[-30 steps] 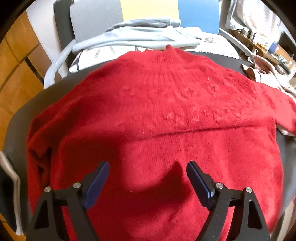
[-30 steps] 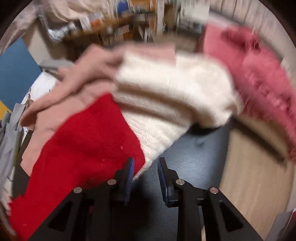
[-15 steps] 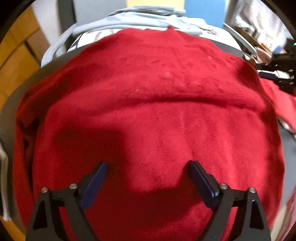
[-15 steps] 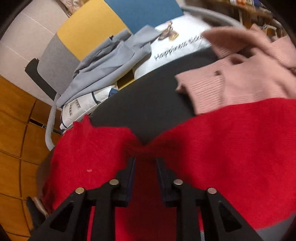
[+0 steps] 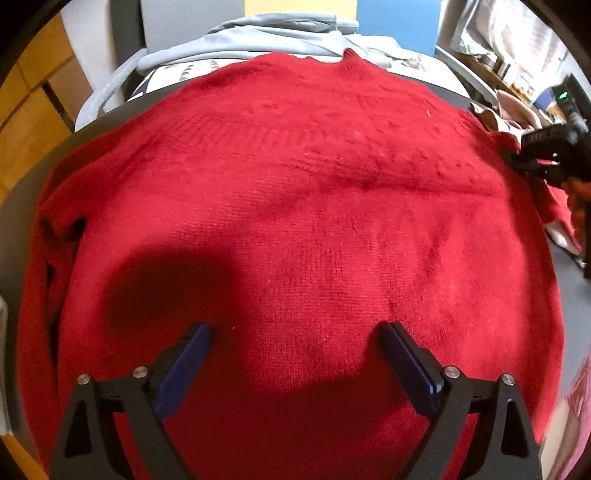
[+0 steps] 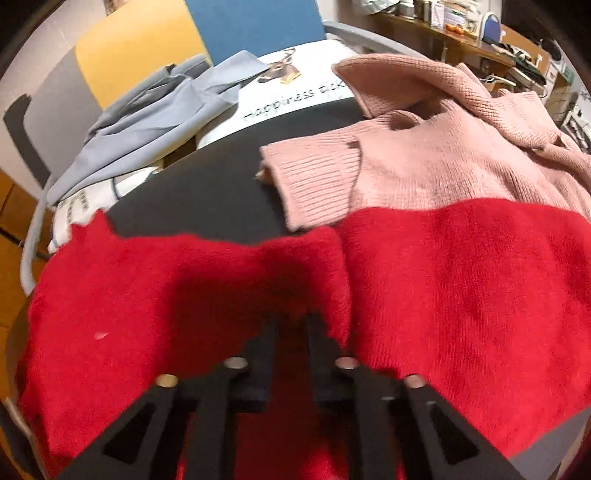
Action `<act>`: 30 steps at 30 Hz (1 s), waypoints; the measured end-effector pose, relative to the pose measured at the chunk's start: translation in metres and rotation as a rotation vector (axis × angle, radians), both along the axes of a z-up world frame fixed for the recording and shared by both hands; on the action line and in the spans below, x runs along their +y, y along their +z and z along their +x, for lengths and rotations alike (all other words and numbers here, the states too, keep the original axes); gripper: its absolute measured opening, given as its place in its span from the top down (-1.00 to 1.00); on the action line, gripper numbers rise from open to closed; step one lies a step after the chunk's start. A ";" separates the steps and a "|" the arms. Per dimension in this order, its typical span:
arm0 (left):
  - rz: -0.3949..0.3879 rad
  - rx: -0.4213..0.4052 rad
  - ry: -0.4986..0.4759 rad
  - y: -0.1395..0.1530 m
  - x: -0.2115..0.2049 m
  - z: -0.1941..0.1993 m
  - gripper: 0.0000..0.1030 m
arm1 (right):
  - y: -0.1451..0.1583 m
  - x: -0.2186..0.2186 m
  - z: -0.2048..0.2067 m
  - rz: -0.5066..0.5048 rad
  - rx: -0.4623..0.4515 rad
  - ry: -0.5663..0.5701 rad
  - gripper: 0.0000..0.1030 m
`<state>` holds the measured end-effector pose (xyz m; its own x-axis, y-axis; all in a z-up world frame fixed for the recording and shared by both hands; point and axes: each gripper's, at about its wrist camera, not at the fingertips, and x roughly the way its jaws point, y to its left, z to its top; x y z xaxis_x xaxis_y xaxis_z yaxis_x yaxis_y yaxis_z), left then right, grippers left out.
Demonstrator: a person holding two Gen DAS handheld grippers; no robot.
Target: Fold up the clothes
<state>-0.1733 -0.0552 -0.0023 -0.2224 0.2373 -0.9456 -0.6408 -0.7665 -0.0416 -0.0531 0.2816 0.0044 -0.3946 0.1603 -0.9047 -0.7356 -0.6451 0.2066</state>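
A red knitted sweater [image 5: 314, 206] lies spread flat on a dark table, neck at the far side. My left gripper [image 5: 295, 354] is open and empty, close above the sweater's lower body. My right gripper [image 6: 290, 325] is shut on the red sweater [image 6: 461, 280] at the shoulder, where the sleeve meets the body, and a fold of red knit rises around its fingers. It also shows in the left wrist view [image 5: 524, 162] at the sweater's right shoulder.
A pink ribbed sweater [image 6: 424, 147] lies on the dark table [image 6: 207, 195] just beyond the red sleeve. A grey garment [image 6: 147, 114] and a white printed cloth [image 6: 295, 99] lie at the table's far edge. Cluttered shelves [image 6: 480, 33] stand at the right.
My right gripper has swung from the sleeve end to the sweater's right shoulder and closed on the knit there. My left gripper has moved slightly lower over the sweater body.
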 end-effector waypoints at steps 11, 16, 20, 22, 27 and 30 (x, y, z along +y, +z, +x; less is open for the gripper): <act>0.161 0.119 -0.188 0.052 0.078 0.002 -0.75 | 0.057 0.066 0.210 0.064 0.138 -0.575 0.19; 0.114 0.124 -0.284 0.035 0.155 -0.002 -0.75 | 0.036 0.117 0.245 0.058 0.028 -0.571 0.17; 0.041 0.114 -0.338 0.017 0.192 0.004 -0.75 | 0.024 0.126 0.249 -0.010 0.076 -0.542 0.35; 0.044 0.085 -0.339 0.017 0.198 0.005 -0.75 | 0.034 0.120 0.245 -0.003 0.122 -0.526 0.80; 0.134 0.022 -0.321 0.031 0.203 0.005 -0.75 | 0.065 0.062 0.179 0.105 0.189 -0.250 0.85; 0.182 -0.048 -0.301 0.038 0.206 -0.002 -0.75 | 0.059 0.021 0.138 0.056 0.239 -0.108 0.85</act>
<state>-0.1748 0.1506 0.0356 -0.0732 0.4514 -0.8893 -0.8310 -0.5206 -0.1958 0.0849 0.3029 0.0632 -0.5737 0.2602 -0.7767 -0.7357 -0.5804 0.3490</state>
